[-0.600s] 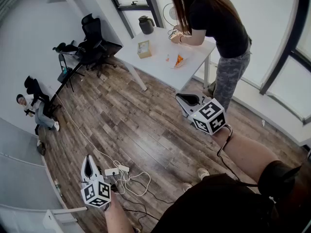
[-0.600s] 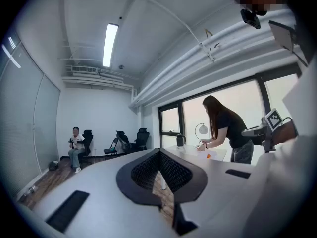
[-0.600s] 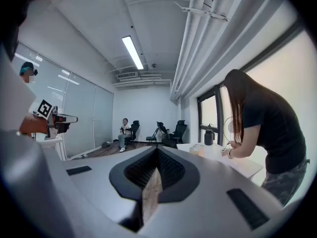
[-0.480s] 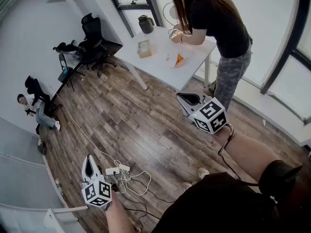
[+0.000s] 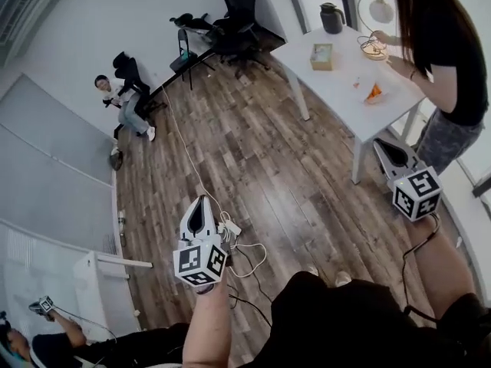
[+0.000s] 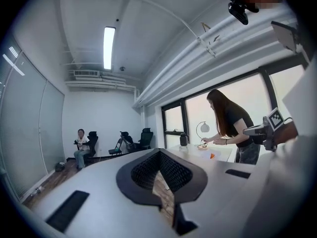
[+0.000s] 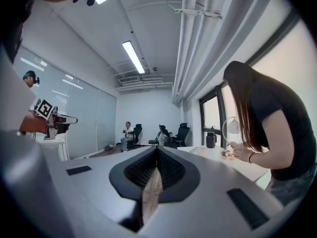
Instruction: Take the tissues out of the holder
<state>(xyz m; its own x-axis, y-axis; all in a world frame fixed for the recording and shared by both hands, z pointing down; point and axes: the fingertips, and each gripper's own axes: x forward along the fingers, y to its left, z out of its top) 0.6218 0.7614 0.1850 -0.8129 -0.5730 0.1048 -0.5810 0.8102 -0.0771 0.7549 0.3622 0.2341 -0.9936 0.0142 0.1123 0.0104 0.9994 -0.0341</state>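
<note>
The tissue holder point(image 5: 321, 56), a small wooden box with pale tissue on top, stands on the white table point(image 5: 337, 90) at the upper right, and also shows small in the right gripper view point(image 7: 198, 150). My left gripper point(image 5: 202, 201) is over the wood floor, far from the table, shut with nothing in it. At the right edge, my right gripper point(image 5: 382, 146) hovers close to the table's near corner, also shut and empty. In each gripper view the jaws meet at the tip, pointing about level into the room.
A person point(image 5: 445, 60) stands bent over the table's far side, hands near an orange item point(image 5: 374, 92). A dark kettle point(image 5: 331, 18) and a lamp point(image 5: 374, 10) stand at the table's back. Another person sits by office chairs point(image 5: 238, 6). A power strip with cables point(image 5: 230, 228) lies on the floor.
The head view has swung round, so the table and the standing person now sit at the upper right. The left gripper shows nearer the middle, the right gripper at the right edge.
</note>
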